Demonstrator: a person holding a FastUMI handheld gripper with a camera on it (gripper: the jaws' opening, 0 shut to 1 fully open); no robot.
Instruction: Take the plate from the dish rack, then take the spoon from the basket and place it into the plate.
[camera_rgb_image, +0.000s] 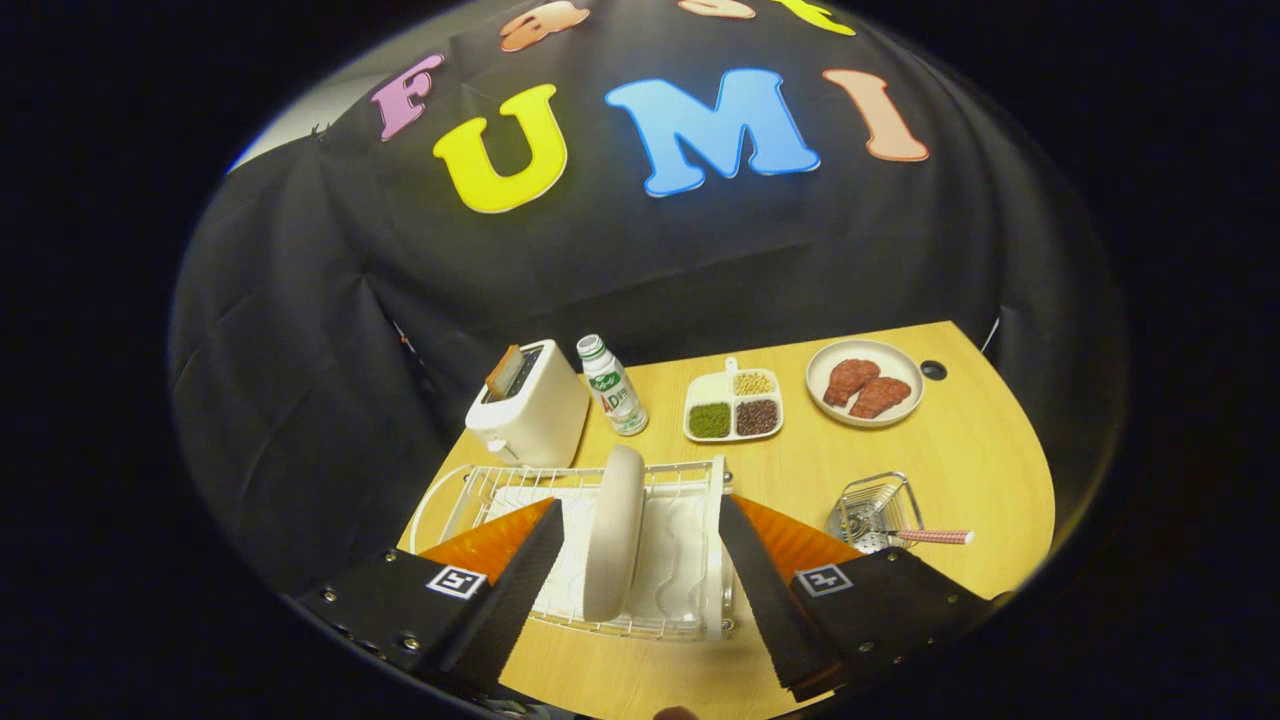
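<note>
White and upright, the round ceramic plate (614, 530) stood edge-on in the white wire dish rack (690, 480) between the wide-spread claw (640, 570) fingers, untouched; closing squarely across its rim would grip best. Beyond, the pink-handled spoon (930, 537) lay in the small wire basket (872, 510).

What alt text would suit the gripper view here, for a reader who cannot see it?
The open gripper has its fingers on either side of a white plate standing on edge in a dish rack, not touching it. Beyond lie a toaster, bottle, divided dish of beans, plate of meat and wire basket with a spoon.
</note>
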